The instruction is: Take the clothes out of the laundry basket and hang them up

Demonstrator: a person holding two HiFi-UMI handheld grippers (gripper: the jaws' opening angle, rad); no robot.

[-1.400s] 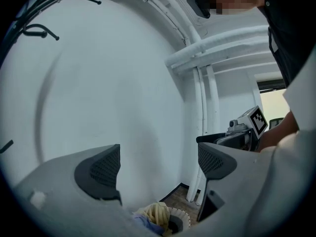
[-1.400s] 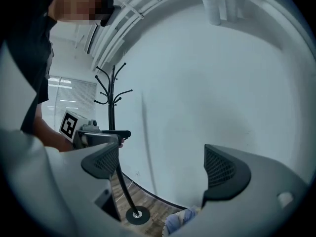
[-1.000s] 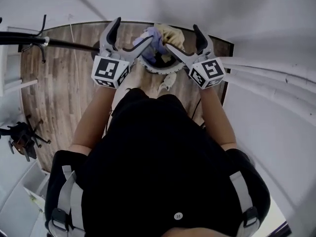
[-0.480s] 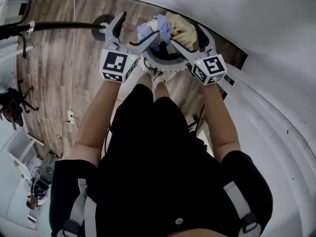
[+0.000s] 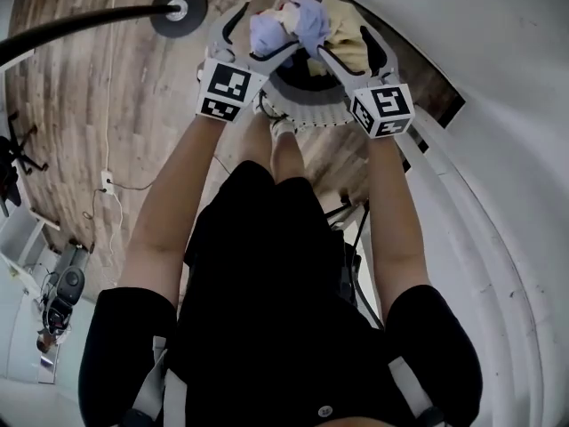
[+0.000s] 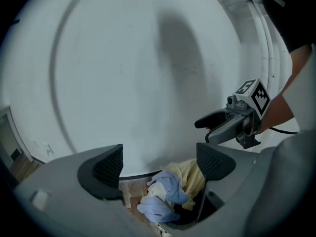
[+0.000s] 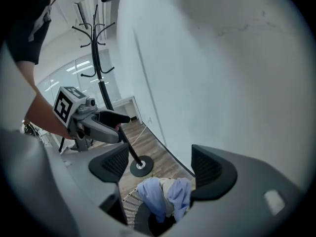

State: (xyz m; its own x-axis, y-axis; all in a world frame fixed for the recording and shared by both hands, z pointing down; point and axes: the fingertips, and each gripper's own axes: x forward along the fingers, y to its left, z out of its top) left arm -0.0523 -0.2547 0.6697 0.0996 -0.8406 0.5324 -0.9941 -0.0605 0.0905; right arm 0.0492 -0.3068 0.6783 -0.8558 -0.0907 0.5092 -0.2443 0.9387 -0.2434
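Wooden floor [image 5: 98, 114]: one stretch of brown planks beside a white wall [image 5: 498, 78]; everything stood on it.
Laundry basket [image 5: 307, 118]: one, round, with a white perforated rim, on the floor just ahead of my operator's feet.
Clothes [image 5: 311, 20]: one heap piled above the basket's rim. I counted two light-blue bunches and one pale-yellow piece [image 5: 342, 38] behind them; I could not tell whether the blue was one garment or two.
Hand-held grippers: two, each with one marker cube, held side by side over the heap.
Left hand-held gripper [image 5: 264, 34]: jaws wide apart; in its own view the blue and yellow cloth [image 6: 165, 194] showed in the gap beyond the pads, with neither pad pressing on it.
Right hand-held gripper [image 5: 342, 43]: jaws apart, though they had just been closing; the blue cloth [image 7: 153, 196] sat in the gap below the pads, not clamped.
Coat stand [image 7: 98, 58]: one, dark, with its round base [image 5: 178, 10] on the planks near the basket.
Arms: two, bare, reaching down from black sleeves.
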